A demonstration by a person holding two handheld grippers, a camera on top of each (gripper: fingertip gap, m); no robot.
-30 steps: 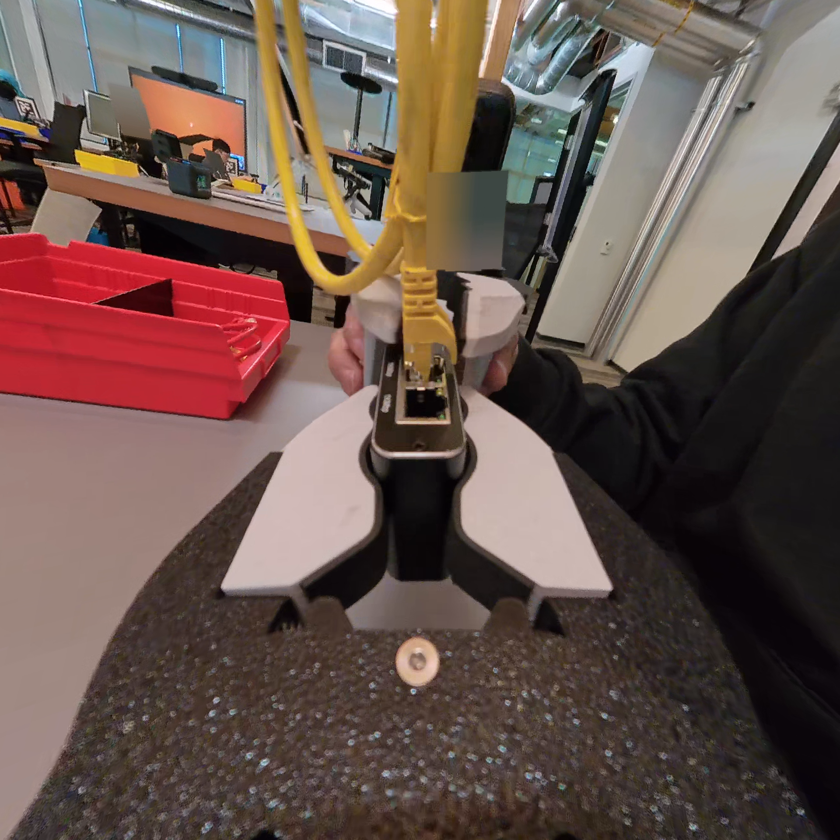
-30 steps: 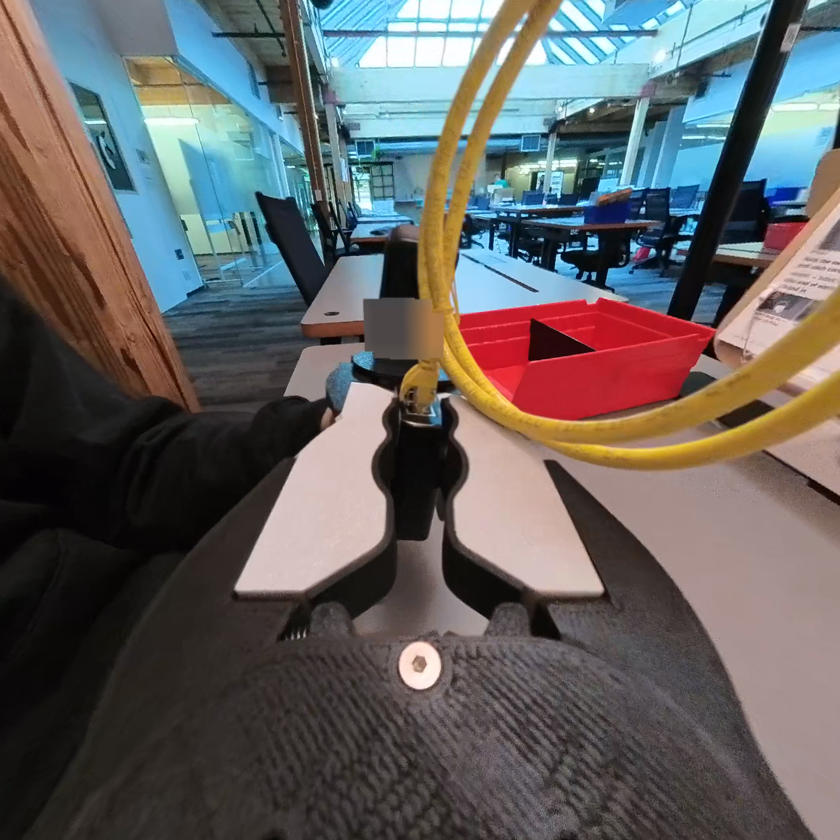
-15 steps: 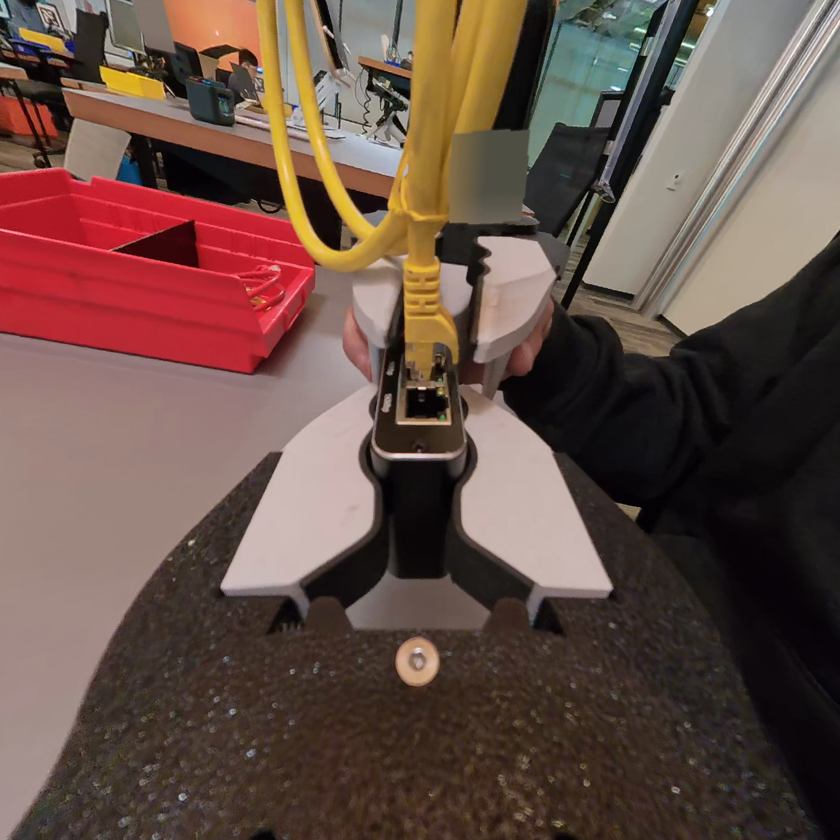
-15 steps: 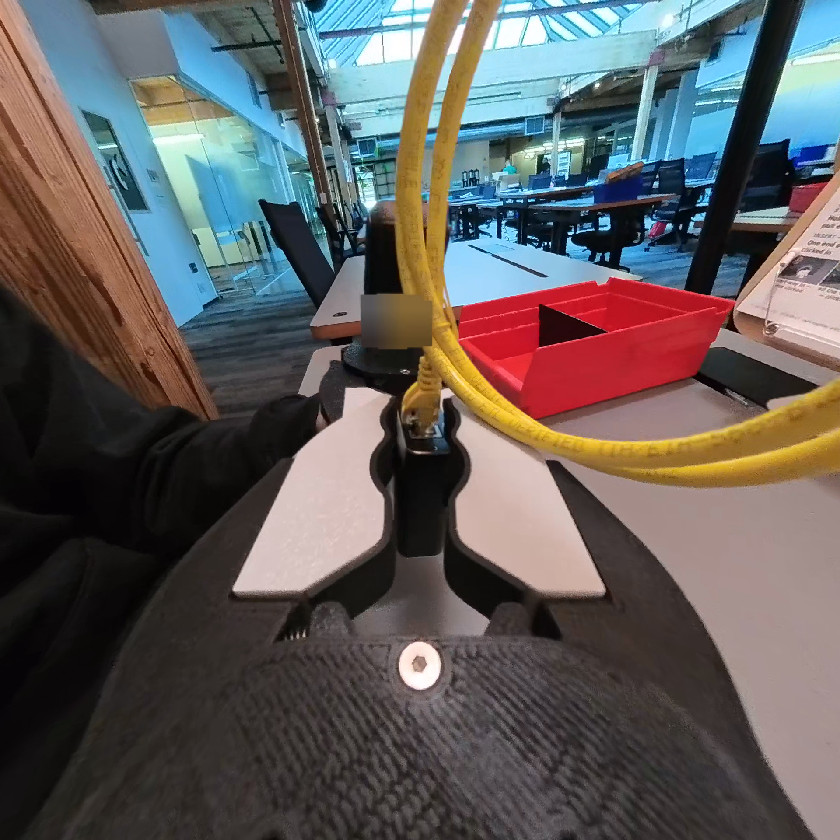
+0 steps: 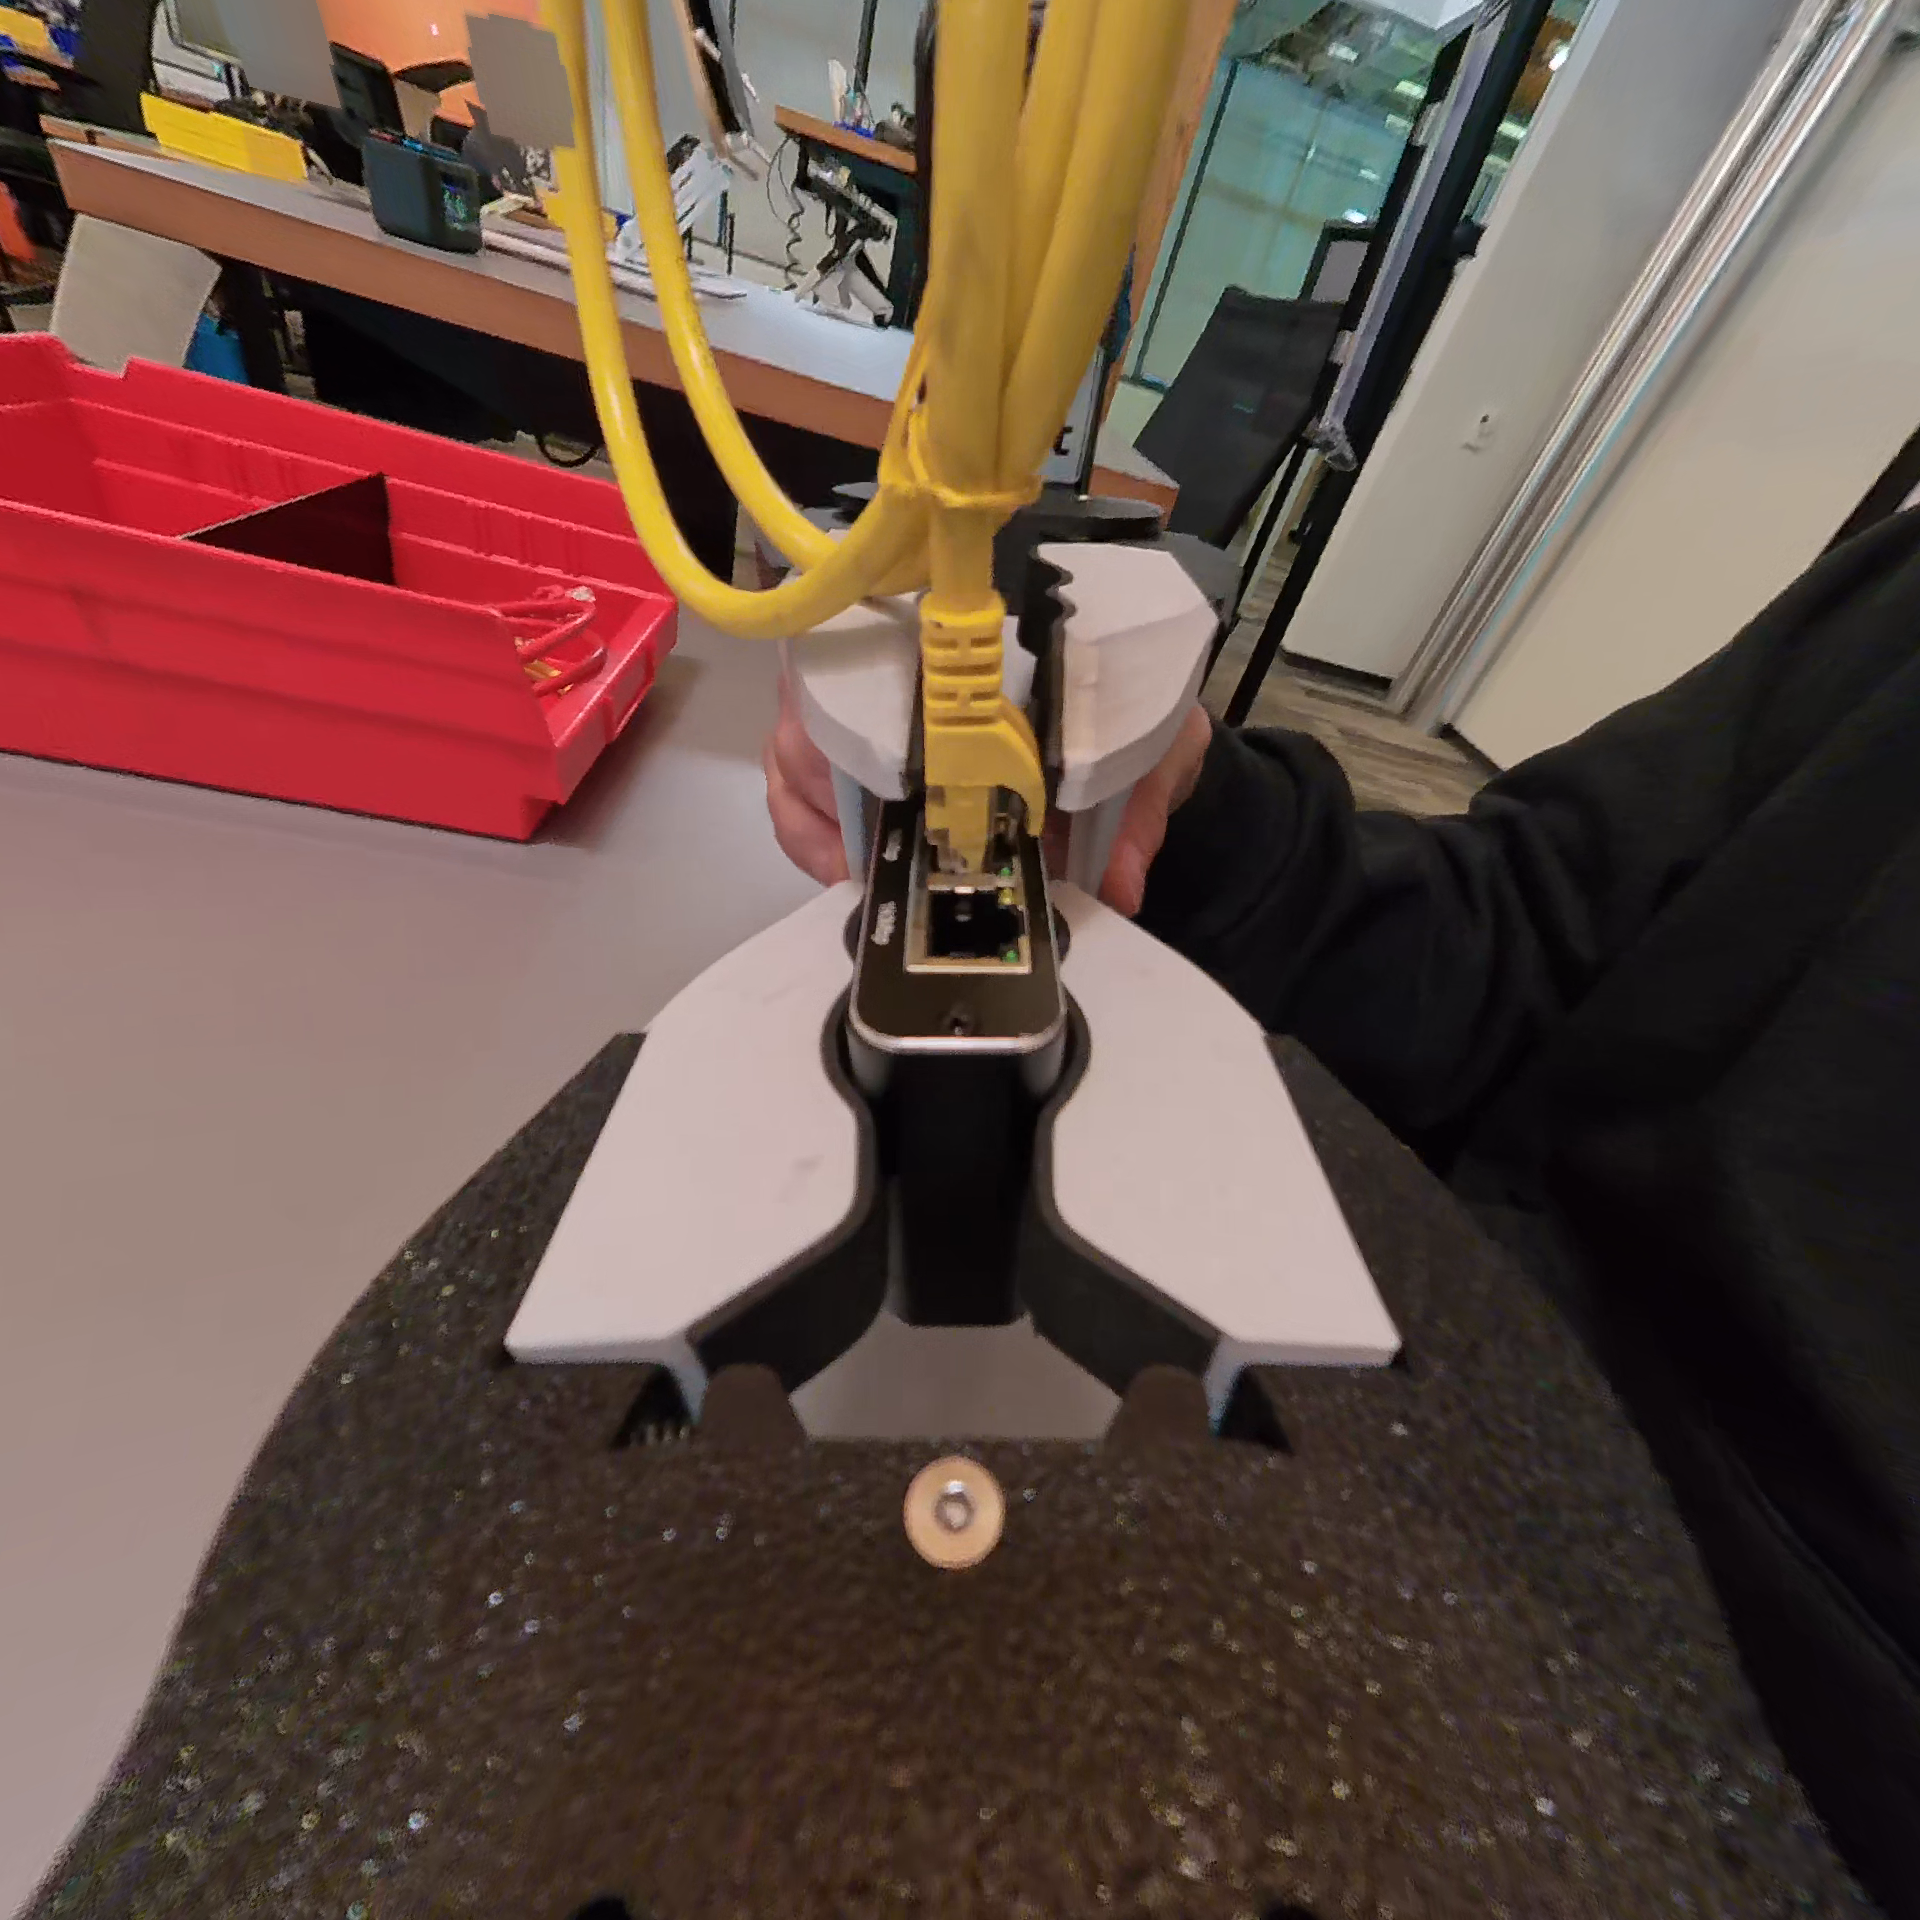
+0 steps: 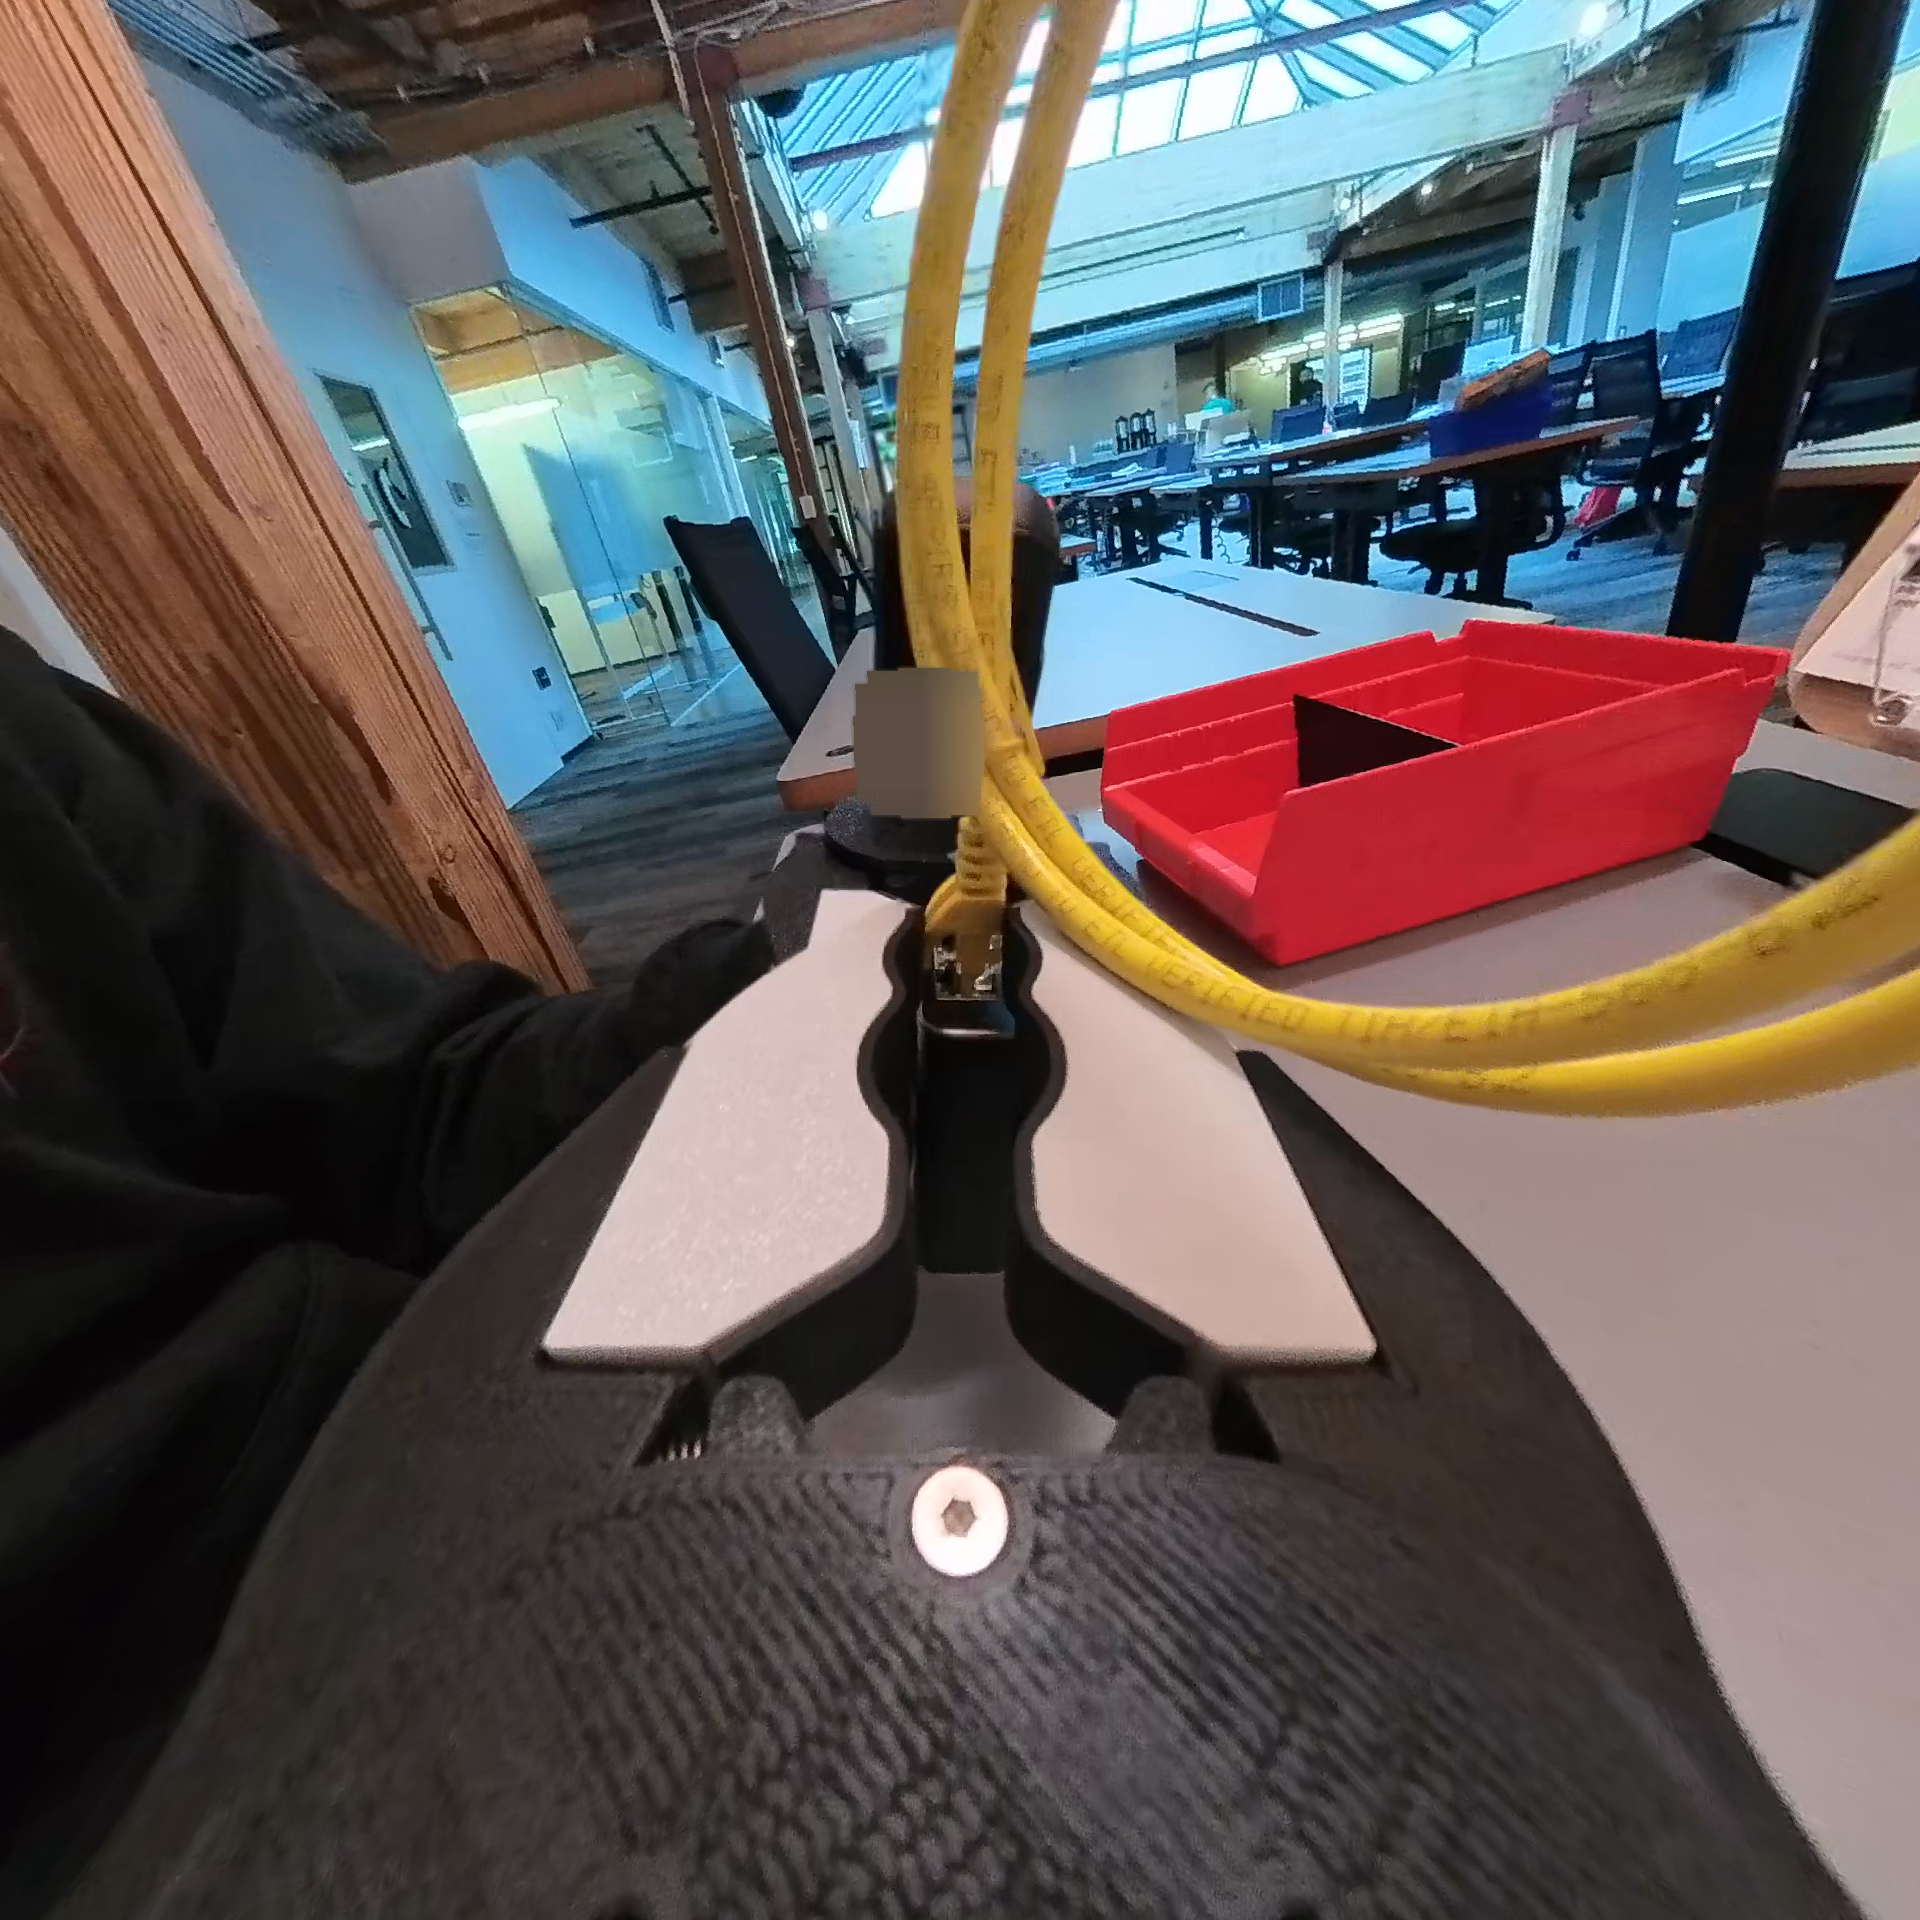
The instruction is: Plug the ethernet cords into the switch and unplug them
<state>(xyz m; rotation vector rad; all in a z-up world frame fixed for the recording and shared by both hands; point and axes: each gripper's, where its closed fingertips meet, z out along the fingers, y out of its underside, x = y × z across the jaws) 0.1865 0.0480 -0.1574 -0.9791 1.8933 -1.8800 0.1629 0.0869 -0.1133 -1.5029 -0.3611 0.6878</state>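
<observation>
A slim black switch [image 5: 971, 1023] is held on edge above the grey table [image 5: 312, 987], ports facing up. My left gripper [image 5: 968, 935] is shut on its near end. My right gripper [image 5: 987, 790] faces me from the far end and is shut on the other end of the switch [image 6: 971, 1143]. A yellow ethernet plug [image 5: 966, 717] stands in the far port, between the right gripper's [image 6: 961, 935] fingertips. I cannot tell whether it is fully seated. The near port [image 5: 971, 930] is empty. The yellow cord [image 6: 1351, 1029] loops upward, tied in a bundle.
A red divided bin [image 5: 312, 665] sits on the table to my left, with a red wire [image 5: 561, 644] in its front; it also shows in the right wrist view [image 6: 1455, 831]. A black sleeve [image 5: 1558, 935] fills the right side. A wooden post [image 6: 208, 520] stands behind. Tip to tip, the grippers are about 5 cm apart.
Both grippers and the switch have shifted together, so the background has moved. The yellow cord loops have swung. The plug stays at the far port.
</observation>
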